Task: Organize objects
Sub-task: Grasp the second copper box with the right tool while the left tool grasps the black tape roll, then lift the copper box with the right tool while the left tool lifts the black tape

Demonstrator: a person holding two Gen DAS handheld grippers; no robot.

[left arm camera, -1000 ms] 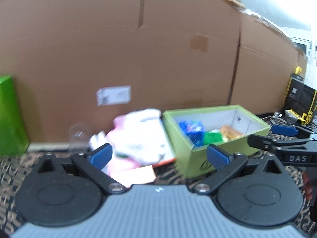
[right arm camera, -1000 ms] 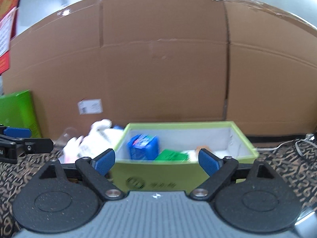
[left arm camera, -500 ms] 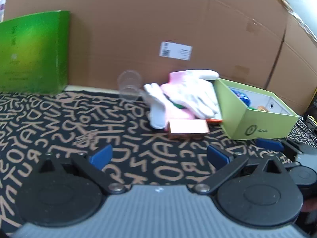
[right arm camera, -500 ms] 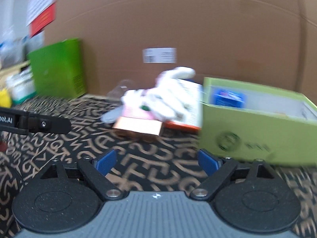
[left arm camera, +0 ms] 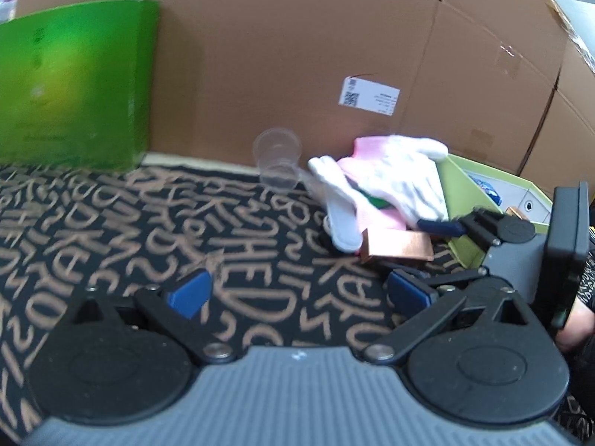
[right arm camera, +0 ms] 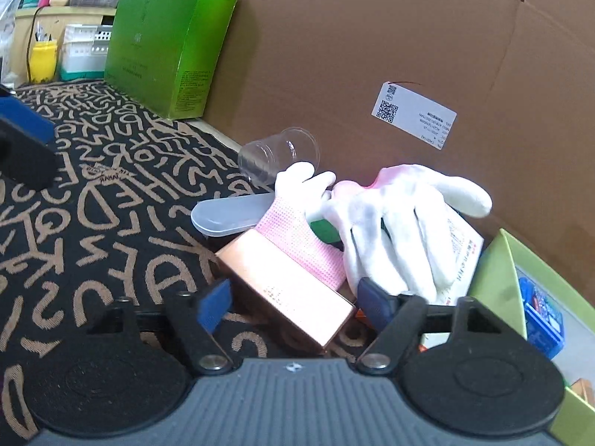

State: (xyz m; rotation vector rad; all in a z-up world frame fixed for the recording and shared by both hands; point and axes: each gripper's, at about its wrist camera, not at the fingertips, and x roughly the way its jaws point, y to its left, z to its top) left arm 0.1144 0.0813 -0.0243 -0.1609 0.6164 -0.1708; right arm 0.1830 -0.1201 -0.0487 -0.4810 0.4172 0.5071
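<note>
A copper-coloured box [right arm camera: 286, 290] lies on the patterned cloth, between the open jaws of my right gripper [right arm camera: 293, 303], which is not closed on it. White and pink gloves [right arm camera: 390, 219] lie just behind the box, over a translucent lid [right arm camera: 230, 213] and a printed packet [right arm camera: 461, 249]. A clear plastic cup [right arm camera: 279, 156] lies tipped by the cardboard wall. The light green bin [right arm camera: 494, 271] at right holds a blue box [right arm camera: 543, 316]. My left gripper [left arm camera: 297, 293] is open and empty over bare cloth; the box [left arm camera: 396, 247], gloves [left arm camera: 386, 182] and right gripper [left arm camera: 427, 256] show ahead to its right.
A tall cardboard wall [right arm camera: 372, 55] closes the back. A large bright green box [right arm camera: 167, 48] stands at the back left, also in the left wrist view [left arm camera: 70, 85]. Shelf clutter [right arm camera: 55, 37] sits far left. Patterned cloth [left arm camera: 148, 230] lies open to the left.
Both grippers have swung left and dropped toward the cloth. My right gripper has closed in on the copper box, which now sits between its open jaws.
</note>
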